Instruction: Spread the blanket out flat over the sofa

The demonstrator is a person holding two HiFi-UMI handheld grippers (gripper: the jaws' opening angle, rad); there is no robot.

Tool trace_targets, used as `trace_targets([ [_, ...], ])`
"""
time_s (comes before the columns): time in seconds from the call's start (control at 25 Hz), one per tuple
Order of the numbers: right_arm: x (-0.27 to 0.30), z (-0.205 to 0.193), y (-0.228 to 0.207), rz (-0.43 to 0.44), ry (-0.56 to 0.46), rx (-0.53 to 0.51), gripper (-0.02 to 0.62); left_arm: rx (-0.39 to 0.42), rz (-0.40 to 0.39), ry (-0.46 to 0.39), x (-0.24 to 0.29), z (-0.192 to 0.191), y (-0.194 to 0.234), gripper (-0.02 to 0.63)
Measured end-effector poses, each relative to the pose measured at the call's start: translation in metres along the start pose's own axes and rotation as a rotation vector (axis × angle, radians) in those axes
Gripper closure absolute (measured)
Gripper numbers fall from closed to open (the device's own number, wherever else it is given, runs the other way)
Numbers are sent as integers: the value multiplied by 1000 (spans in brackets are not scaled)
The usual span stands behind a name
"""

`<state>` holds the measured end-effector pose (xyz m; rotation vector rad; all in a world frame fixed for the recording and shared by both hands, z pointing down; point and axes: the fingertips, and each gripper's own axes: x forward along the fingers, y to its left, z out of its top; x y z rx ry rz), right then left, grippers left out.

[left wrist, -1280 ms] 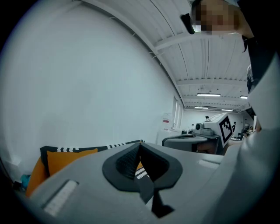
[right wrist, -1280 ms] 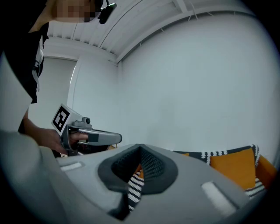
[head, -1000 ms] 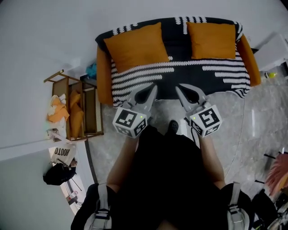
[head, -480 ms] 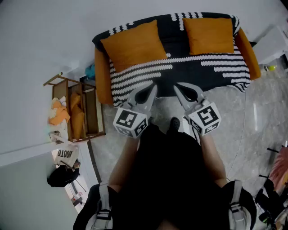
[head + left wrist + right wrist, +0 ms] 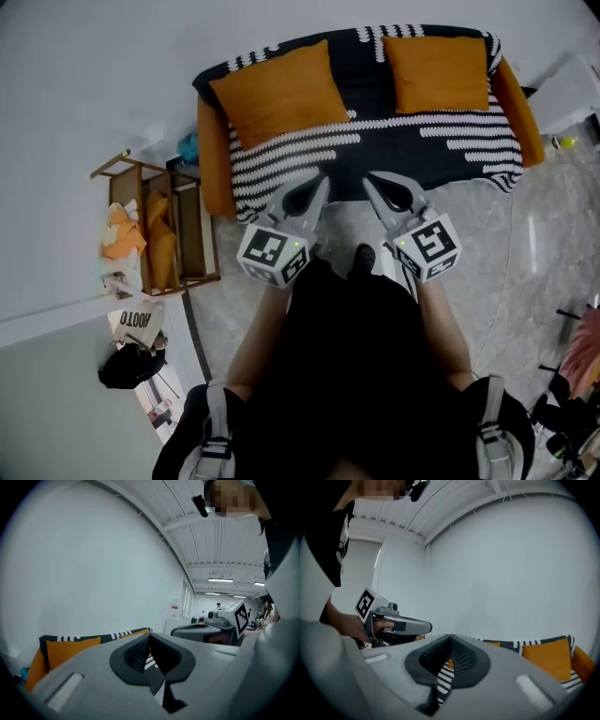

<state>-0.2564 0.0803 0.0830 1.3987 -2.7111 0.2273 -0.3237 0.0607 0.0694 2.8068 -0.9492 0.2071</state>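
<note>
I'm holding the left gripper (image 5: 322,178) and right gripper (image 5: 367,179) closed on nothing, side by side just short of the sofa (image 5: 214,164). The striped blanket (image 5: 394,150) lies draped over seat and back, under two orange cushions (image 5: 279,92). It looks soft, light and floppy, so I'd pinch the front hem near each corner

Blanket (image 5: 403,141): black, with rows of white dashed stripes. Lies spread across the seat and up over the backrest of the orange sofa (image 5: 212,159), front edge hanging over the seat front. Both sofa arms left bare. Two orange cushions (image 5: 279,94) sit on it against the backrest.
</note>
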Motion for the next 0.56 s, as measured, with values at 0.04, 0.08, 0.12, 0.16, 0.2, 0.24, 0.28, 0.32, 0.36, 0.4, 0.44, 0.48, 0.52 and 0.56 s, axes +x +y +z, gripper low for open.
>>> trace_targets([
  [0.04, 0, 0, 0, 1, -1, 0, 594, 0, 1, 1, 0, 0, 1, 595],
  [0.08, 1, 1, 0, 2, -3, 0, 594, 0, 3, 2, 0, 0, 2, 595],
  [0.12, 2, 2, 0, 4, -4, 0, 594, 1, 4, 2, 0, 0, 3, 595],
  [0.16, 3, 2, -1, 5, -4, 1, 594, 1, 5, 2, 0, 1, 4, 595],
  [0.2, 4, 3, -2, 6, -5, 2, 594, 1, 5, 2, 1, 1, 5, 595],
  [0.24, 4, 3, -3, 6, -6, 2, 594, 1, 6, 2, 2, 1, 5, 595],
  [0.28, 5, 3, -3, 7, -7, 3, 594, 1, 6, 1, 2, 1, 6, 594],
  [0.32, 4, 3, -3, 7, -7, 2, 594, 1, 7, 1, 2, 1, 5, 595],
  [0.36, 4, 2, -3, 8, -8, 1, 594, 2, 8, 1, 2, 1, 5, 595],
  [0.4, 3, 2, -2, 9, -8, 0, 594, 3, 8, 0, 1, 1, 4, 595],
  [0.44, 3, 3, -1, 9, -9, -2, 594, 5, 7, 1, 1, 1, 3, 595],
  [0.48, 2, 3, 0, 9, -10, -3, 594, 6, 7, 1, 0, 1, 3, 595],
  [0.52, 2, 3, 2, 10, -11, -5, 594, 7, 7, 1, -2, 1, 3, 595],
  [0.56, 2, 4, 3, 10, -13, -6, 594, 7, 7, 2, -3, 1, 2, 595],
])
